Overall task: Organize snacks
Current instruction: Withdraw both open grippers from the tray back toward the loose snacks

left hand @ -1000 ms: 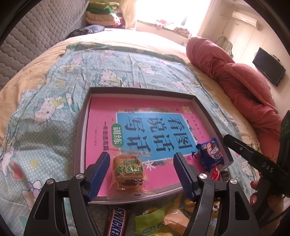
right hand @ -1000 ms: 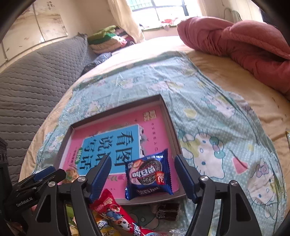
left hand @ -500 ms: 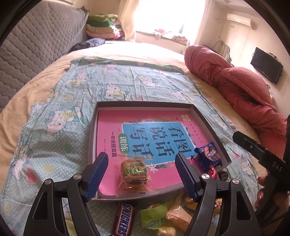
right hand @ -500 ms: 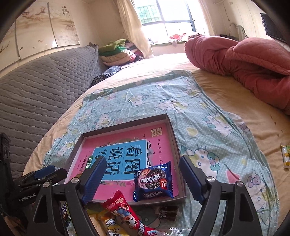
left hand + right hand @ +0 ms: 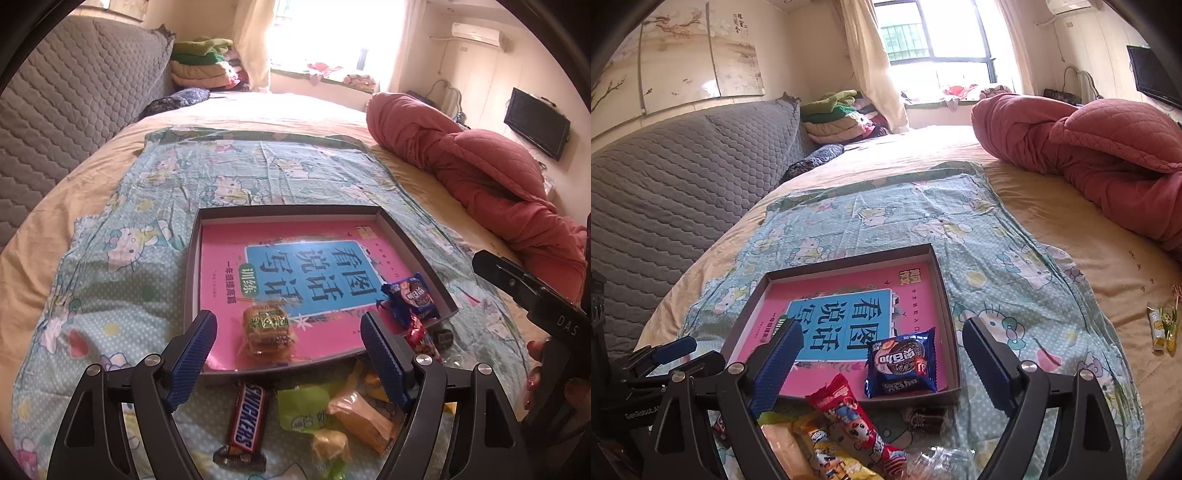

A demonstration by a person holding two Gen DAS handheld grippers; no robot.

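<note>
Two snacks sit in the tray (image 5: 413, 254) so far, and the rest is yours to move. The bun in clear wrap (image 5: 266, 330) lies on the pink book cover at the tray's near edge, about 12 o'clock from your left tool (image 5: 286, 356). The blue cookie pack (image 5: 903, 363) rests in the tray's near right corner, dead ahead of your right tool (image 5: 886, 369).

Both tools are released: their jaws have just been opening, and nothing is pressed between the blue pads of either one. The bun and the cookie pack lie flat on the book, apart from the pads.

Left to do, judging by the pile on the bed sheet just short of the tray: the Snickers bar (image 5: 246, 421) at about 6 o'clock from the bun, the green pack (image 5: 303, 410) and orange pack (image 5: 364, 415) beside it, and the red cartoon pack (image 5: 855, 417) leaning against the tray's near rim. A couple of small packs (image 5: 1162, 326) lie well apart at 3 o'clock in the right view. So you are early in the job.
</note>
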